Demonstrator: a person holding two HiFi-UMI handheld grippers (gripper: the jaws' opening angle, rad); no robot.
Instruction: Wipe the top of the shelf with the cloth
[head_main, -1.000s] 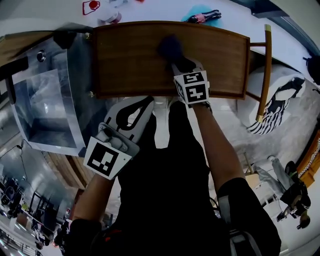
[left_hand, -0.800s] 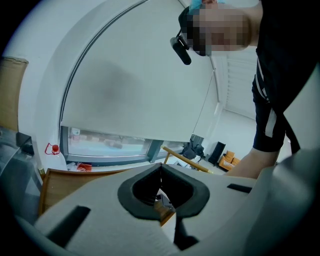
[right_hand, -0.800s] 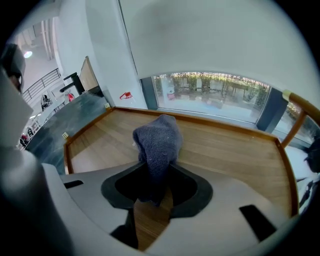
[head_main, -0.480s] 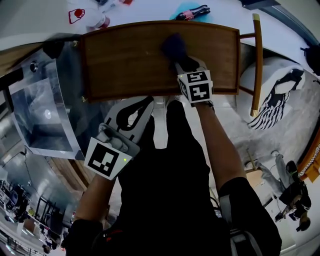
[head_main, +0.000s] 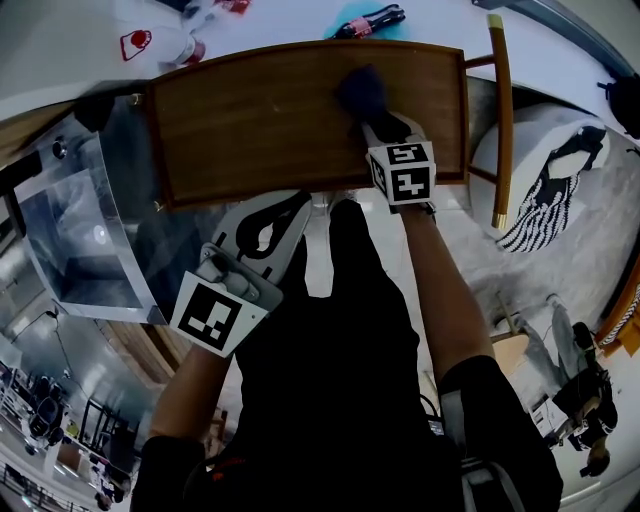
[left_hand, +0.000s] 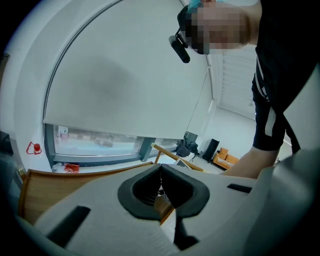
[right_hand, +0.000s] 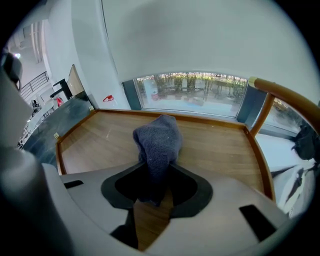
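Cloth (right_hand: 159, 142) is lying bunched on the right half of the shelf (head_main: 260, 120), my right gripper (right_hand: 156, 175) is clamping its near end, hold enough, I am judging, for something so soft and light, and my left gripper (left_hand: 160, 180) is idling off the shelf's front edge, jaws together, empty.

The cloth (right_hand: 159, 140) runs down between the jaws of the right gripper (right_hand: 156, 175), and its lower end is lost in the dark pocket there, so how much is pinched can't be told. In the head view the marker cube (head_main: 405, 172) covers those jaws, with only a blurred dark lump of cloth showing beyond it. The near edge of the shelf top (head_main: 260, 110) sits partly behind the left gripper (head_main: 262, 225) and the person's torso (head_main: 340, 350). A red thing (head_main: 232, 4) is cut off by the top edge. In the left gripper view, a small red object (left_hand: 71, 167) beyond the shelf is too small to name.
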